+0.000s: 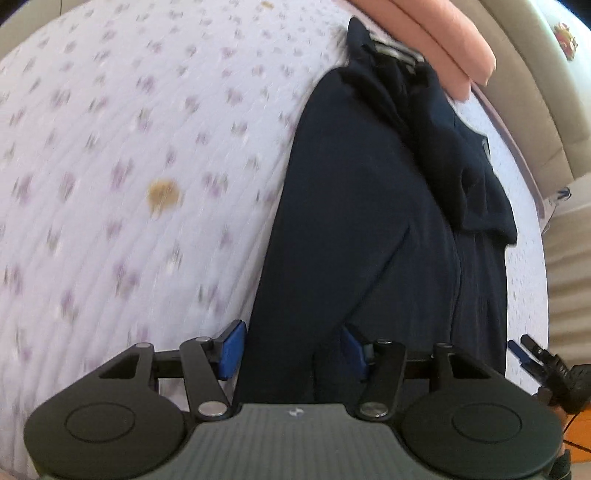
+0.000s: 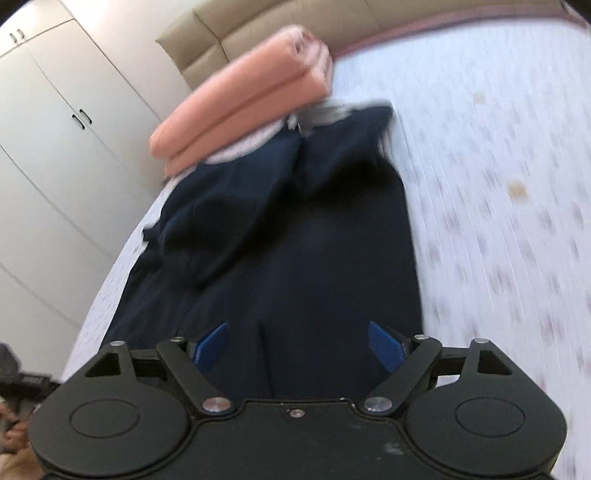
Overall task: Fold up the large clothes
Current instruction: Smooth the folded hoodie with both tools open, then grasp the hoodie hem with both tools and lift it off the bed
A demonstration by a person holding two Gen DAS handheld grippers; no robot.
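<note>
A large dark navy garment (image 1: 369,221) lies lengthwise on a bed with a pale, purple-flowered sheet (image 1: 110,147). Its far end is bunched, with a grey band at the top. My left gripper (image 1: 293,350) hangs over the garment's near left edge. Its blue pads stand apart with the cloth running between them, and no squeeze shows. In the right wrist view the same garment (image 2: 295,240) fills the middle. My right gripper (image 2: 298,347) is wide open above its near end, nothing pinched. The right gripper's tip also shows at the left wrist view's lower right edge.
A folded pink blanket (image 2: 240,107) lies at the head of the bed, touching the garment's far end, against a beige headboard (image 2: 258,22). White wardrobe doors (image 2: 55,129) stand beside the bed. A brown stain (image 1: 162,195) marks the sheet. A hand (image 2: 11,435) shows at the corner.
</note>
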